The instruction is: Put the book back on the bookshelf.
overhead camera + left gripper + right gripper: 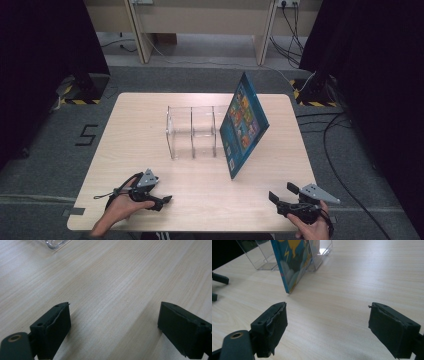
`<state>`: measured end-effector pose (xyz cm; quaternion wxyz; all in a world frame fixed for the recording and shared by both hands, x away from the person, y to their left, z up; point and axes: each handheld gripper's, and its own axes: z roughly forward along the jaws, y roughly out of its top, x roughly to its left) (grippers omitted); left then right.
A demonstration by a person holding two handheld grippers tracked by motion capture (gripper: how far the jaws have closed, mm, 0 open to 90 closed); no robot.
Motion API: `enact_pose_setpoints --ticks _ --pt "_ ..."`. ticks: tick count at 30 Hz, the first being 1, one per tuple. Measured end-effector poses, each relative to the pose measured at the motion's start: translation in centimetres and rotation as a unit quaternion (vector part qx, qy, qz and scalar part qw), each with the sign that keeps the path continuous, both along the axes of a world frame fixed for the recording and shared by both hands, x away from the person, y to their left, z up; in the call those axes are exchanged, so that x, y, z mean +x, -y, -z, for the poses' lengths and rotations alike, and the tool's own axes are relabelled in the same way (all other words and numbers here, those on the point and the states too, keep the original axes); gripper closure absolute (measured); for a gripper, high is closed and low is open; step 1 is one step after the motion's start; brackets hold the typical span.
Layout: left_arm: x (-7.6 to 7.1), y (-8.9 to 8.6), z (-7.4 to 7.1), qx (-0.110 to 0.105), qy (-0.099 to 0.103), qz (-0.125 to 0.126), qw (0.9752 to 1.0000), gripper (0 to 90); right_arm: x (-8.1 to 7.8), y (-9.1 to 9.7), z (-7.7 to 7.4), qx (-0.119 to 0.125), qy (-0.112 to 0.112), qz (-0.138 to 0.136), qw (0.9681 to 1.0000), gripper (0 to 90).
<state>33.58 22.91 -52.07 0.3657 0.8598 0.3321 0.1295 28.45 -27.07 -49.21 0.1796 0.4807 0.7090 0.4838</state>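
Blue picture book point(244, 125) stands tilted in the centre-right of the high view, its upper part leaning against the right end of the clear acrylic rack point(192, 131), its lower edge on the table point(150, 110) and running toward the lower centre of the frame. In the right gripper view the same book point(292, 265) sits in the upper left, its near bottom corner touching the wood, the rack point(262, 257) behind it. The book rests beside the rack's last divider; whether any part of it is inside a slot I cannot tell.

Right gripper point(285, 196) lies low at the lower right of the high view, held in the hand point(314, 227), well apart from the book. Its jaws stand wide apart with nothing between them; bare tabletop in the gap point(327, 327).

Left gripper point(162, 201) is at the lower left, near the table's front edge. Jaws also spread wide, nothing between them point(113, 327); a corner of the rack point(53, 243) shows at the top left of its view.

Judgement: the book appears to have been let go and propped; both tools sit back at the near edge. Either the placing is finished or a correction is pending. If the book is meant to stand upright within a slot, the next move calls for the right gripper to reach up-frame, pinch the book's free edge, raise it to vertical and slide it leftward between dividers. The lean looks stable but a careless nudge could tip it flat.
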Motion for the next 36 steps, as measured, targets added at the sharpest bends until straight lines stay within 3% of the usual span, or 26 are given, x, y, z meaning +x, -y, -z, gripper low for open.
enact_pose_setpoints --ticks 17,31,36 --pt "0.0 0.0 0.0 0.000 0.000 0.001 1.0000 9.1 -1.0 -0.4 0.7 -0.037 -0.039 -0.024 0.9982 15.9" --pt "0.0 0.0 0.0 0.001 0.000 0.002 1.0000 8.8 -1.8 -0.7 1.4 -0.084 -0.067 -0.036 0.9936 16.0" --pt "0.0 0.0 0.0 0.001 0.000 0.002 1.0000 8.8 -2.1 -0.7 1.6 -0.116 -0.069 -0.040 0.9900 16.4"
